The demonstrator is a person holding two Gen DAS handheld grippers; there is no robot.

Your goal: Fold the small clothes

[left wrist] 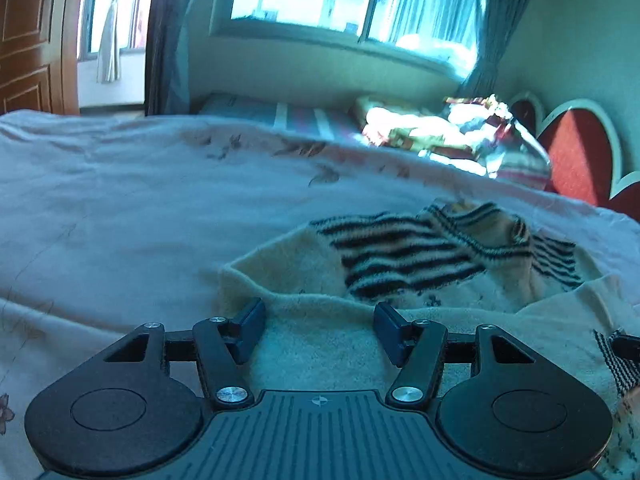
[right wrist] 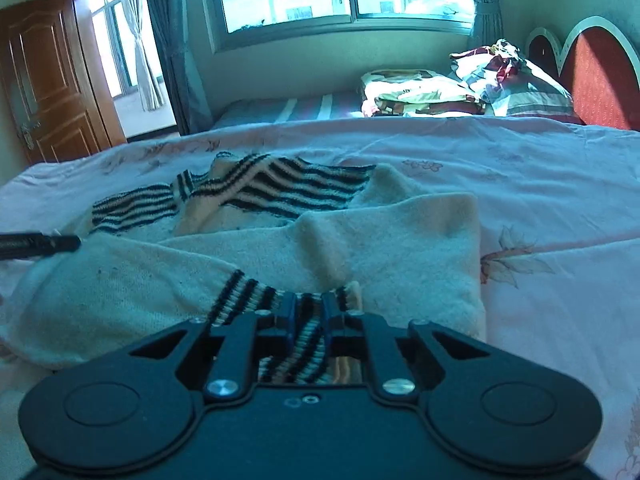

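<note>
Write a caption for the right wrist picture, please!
Right gripper pinches the sweater's striped cuff on the pink bed sheet.

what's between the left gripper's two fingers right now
Only the cream part of the sweater lies between them. The left gripper is open and not pinching it, as the left wrist view shows.

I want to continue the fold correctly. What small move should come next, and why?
Probably bring the open left hand-held gripper down onto the cream sweater edge and close: nothing is between its pads, while the right hand-held gripper already pinches the striped cuff.
</note>
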